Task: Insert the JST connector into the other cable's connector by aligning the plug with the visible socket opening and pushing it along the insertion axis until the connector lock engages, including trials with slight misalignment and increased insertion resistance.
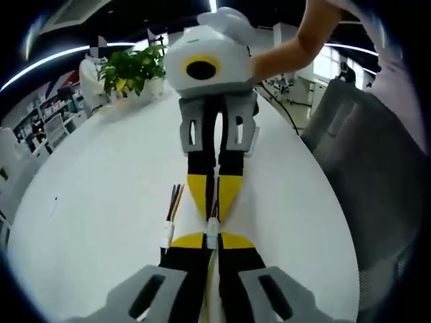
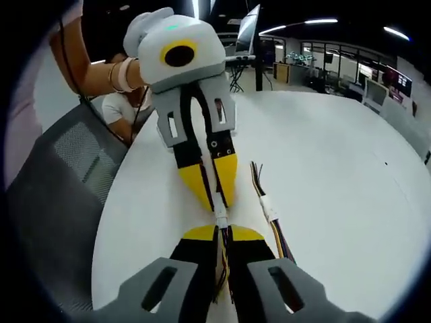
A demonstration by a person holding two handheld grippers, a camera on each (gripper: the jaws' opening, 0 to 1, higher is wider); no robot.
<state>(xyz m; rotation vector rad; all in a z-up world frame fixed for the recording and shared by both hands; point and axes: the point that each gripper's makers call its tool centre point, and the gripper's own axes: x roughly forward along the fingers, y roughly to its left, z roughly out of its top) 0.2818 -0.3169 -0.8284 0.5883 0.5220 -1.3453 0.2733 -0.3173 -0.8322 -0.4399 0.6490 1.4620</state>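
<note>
Over the white table [image 1: 101,175] my two grippers meet tip to tip. My left gripper [image 1: 212,237] is shut on a cable whose white JST connector [image 1: 212,232] sticks out past its yellow fingertips. My right gripper [image 1: 215,214], held by a hand, comes in from the far side and is shut on the other cable. From the right gripper view, that gripper [image 2: 222,232] and the left gripper [image 2: 219,202] pinch in line, with the white connector [image 2: 221,217] between them. The two connector halves touch; whether they are locked together is too small to tell.
A spare cable with a white connector [image 1: 167,232] [image 2: 268,205] lies on the table beside the grippers. A potted plant [image 1: 131,67] stands at the far edge. A grey mesh chair [image 1: 363,148] [image 2: 60,175] sits close to the table rim. A seated person [image 1: 91,70] is behind the plant.
</note>
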